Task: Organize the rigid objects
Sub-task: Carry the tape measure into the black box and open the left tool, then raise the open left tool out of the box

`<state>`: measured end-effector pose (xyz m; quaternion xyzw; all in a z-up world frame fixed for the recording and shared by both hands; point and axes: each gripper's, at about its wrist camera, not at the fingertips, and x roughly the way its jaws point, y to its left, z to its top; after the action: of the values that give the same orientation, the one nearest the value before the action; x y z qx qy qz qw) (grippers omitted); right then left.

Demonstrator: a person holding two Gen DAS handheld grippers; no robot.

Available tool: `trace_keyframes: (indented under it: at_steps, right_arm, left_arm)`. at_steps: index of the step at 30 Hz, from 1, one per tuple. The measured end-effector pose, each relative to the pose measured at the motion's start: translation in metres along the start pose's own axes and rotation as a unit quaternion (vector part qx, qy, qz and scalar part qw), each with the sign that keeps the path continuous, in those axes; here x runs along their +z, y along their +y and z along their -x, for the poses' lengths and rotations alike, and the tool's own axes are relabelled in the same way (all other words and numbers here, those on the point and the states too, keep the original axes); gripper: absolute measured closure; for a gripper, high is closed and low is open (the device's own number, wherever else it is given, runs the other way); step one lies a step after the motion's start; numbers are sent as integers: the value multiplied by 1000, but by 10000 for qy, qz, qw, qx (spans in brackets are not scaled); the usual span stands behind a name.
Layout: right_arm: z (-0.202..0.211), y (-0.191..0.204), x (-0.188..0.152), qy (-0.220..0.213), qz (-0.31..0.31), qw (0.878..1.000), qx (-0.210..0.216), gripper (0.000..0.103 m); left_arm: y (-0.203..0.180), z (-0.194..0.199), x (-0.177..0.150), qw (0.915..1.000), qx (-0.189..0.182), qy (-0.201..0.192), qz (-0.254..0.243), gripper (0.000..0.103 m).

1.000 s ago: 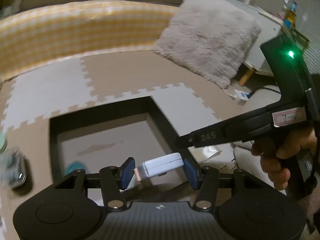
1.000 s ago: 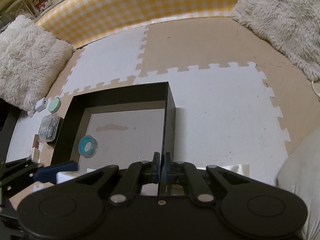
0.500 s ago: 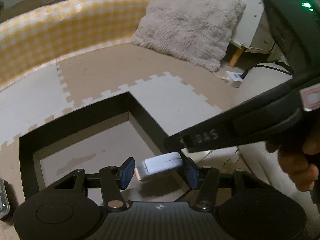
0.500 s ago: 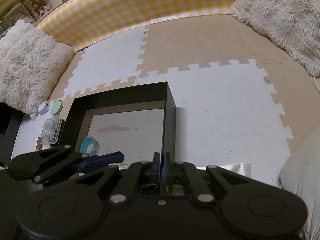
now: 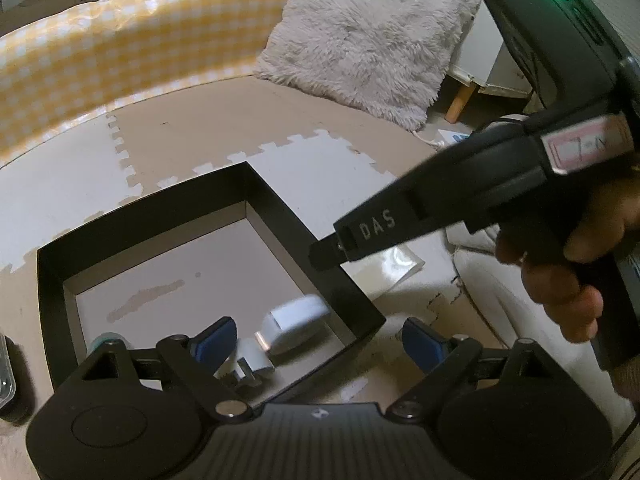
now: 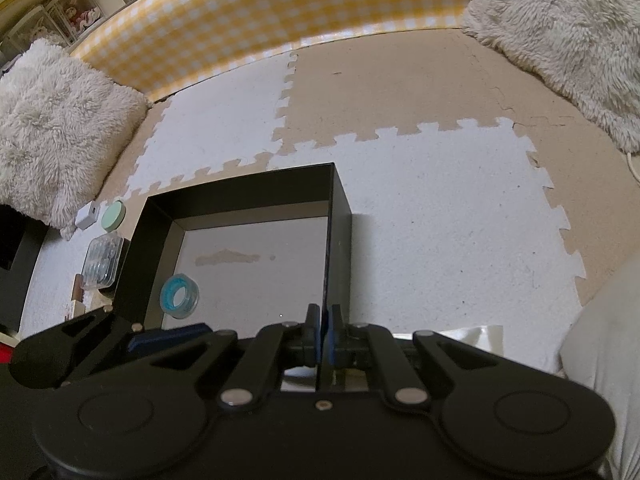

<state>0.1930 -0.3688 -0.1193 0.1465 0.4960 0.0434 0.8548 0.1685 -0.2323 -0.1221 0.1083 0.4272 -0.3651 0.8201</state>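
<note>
A black open box (image 5: 256, 184) (image 6: 240, 188) sits on the foam floor mat. My left gripper (image 5: 318, 342) hovers over its near right corner with its jaws opening wide. A white charger (image 5: 292, 324), blurred, lies loose below them inside the box, touching neither pad. A small pale piece (image 5: 250, 364) lies beside it. A blue tape roll (image 6: 179, 294) rests on the box floor at the left. My right gripper (image 6: 322, 336) (image 5: 324, 256) is shut on the box's right wall, held by a person's hand (image 5: 560, 280).
Left of the box lie a clear plastic case (image 6: 102, 262), a green round lid (image 6: 114, 214) and a white cube (image 6: 88, 216). Fluffy cushions (image 6: 52, 128) (image 5: 360, 36) and a yellow checked bumper (image 6: 280, 12) ring the mat. A shiny plastic sheet (image 5: 400, 264) lies right of the box.
The left jaws have spread apart and the white charger has dropped out of them into the box. The right gripper has stayed at the box wall.
</note>
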Motion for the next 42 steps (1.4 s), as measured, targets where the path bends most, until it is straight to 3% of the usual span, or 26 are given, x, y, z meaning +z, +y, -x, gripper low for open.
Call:
trace_keyframes:
  at_steps: [3, 5, 8, 15, 27, 31, 34, 38, 42]
  right_arm:
    - [0, 0, 0, 0, 9, 10000, -4, 99]
    - [0, 0, 0, -1, 10, 10000, -5, 99]
    - [0, 0, 0, 3, 3, 10000, -4, 99]
    - [0, 0, 0, -2, 9, 10000, -5, 99]
    - [0, 1, 0, 0, 10, 10000, -14, 99]
    - [0, 1, 0, -4, 10, 10000, -16, 99]
    - [0, -1, 0, 3, -25, 10000, 10, 99]
    - [-1, 1, 0, 7, 9, 10000, -26, 99]
    - [-1, 1, 0, 6, 6, 10000, -29, 99]
  left_arm:
    - [2, 3, -2, 10000, -66, -69, 29, 26]
    - [3, 5, -1, 9999, -117, -60, 83, 54]
    - [4, 5, 1, 9999, -76, -46, 102, 66]
    - [8, -8, 11, 9986, 522, 60, 65, 68]
    - [25, -11, 20, 9961, 857, 49, 220, 69]
    - [30, -7, 21, 9968, 712, 11, 357, 69]
    - [28, 3, 19, 9986, 397, -6, 358, 69]
    - [19, 5, 17, 9995, 119, 264, 146, 70]
    - [15, -8, 17, 9985, 273, 477, 36, 70]
